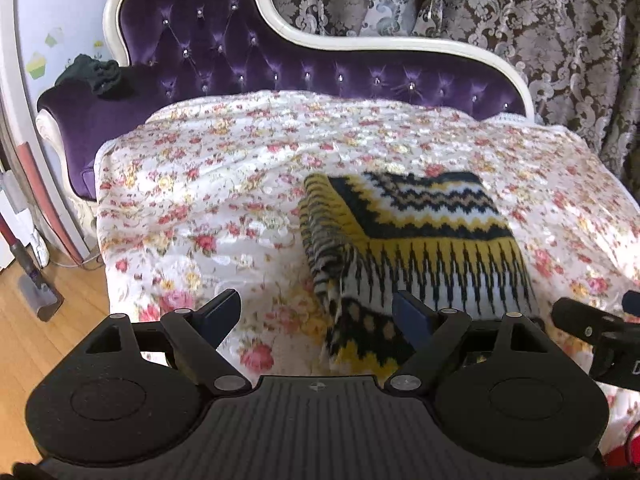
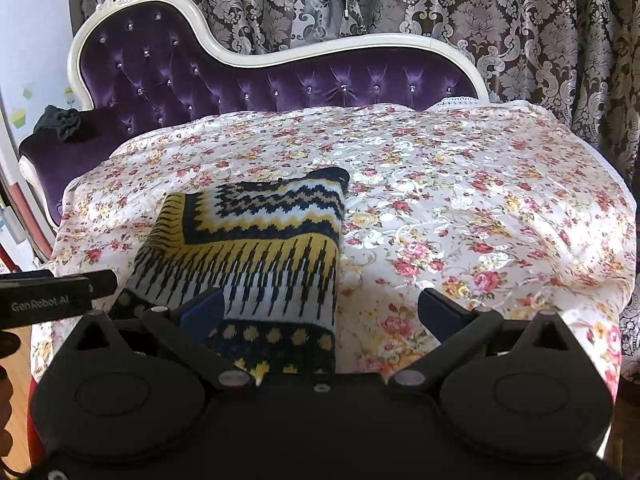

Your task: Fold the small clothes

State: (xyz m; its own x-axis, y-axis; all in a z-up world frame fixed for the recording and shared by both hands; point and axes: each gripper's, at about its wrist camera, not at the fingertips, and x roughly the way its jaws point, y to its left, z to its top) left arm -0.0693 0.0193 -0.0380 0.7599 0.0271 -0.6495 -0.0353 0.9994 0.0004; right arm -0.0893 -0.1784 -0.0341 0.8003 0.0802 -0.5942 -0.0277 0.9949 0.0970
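Left wrist view: left gripper [image 1: 316, 312] spread, holding nothing; folded knit garment [image 1: 416, 240] lies right of centre on floral bedspread [image 1: 208, 184], its near edge maybe touching the right finger.
Right wrist view: right gripper [image 2: 322, 310] spread wide, garment [image 2: 256, 248] near-left, left finger over its hem.

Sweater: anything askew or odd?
Slightly. The sweater lies folded on the floral cover, but its left edge is bunched and turned up. Both grippers, left and right, are open.

Purple tufted chaise [image 1: 248, 60] draped with floral quilt [image 1: 224, 184]; folded yellow-black knit garment [image 1: 416, 232] lying on quilt, right of centre.
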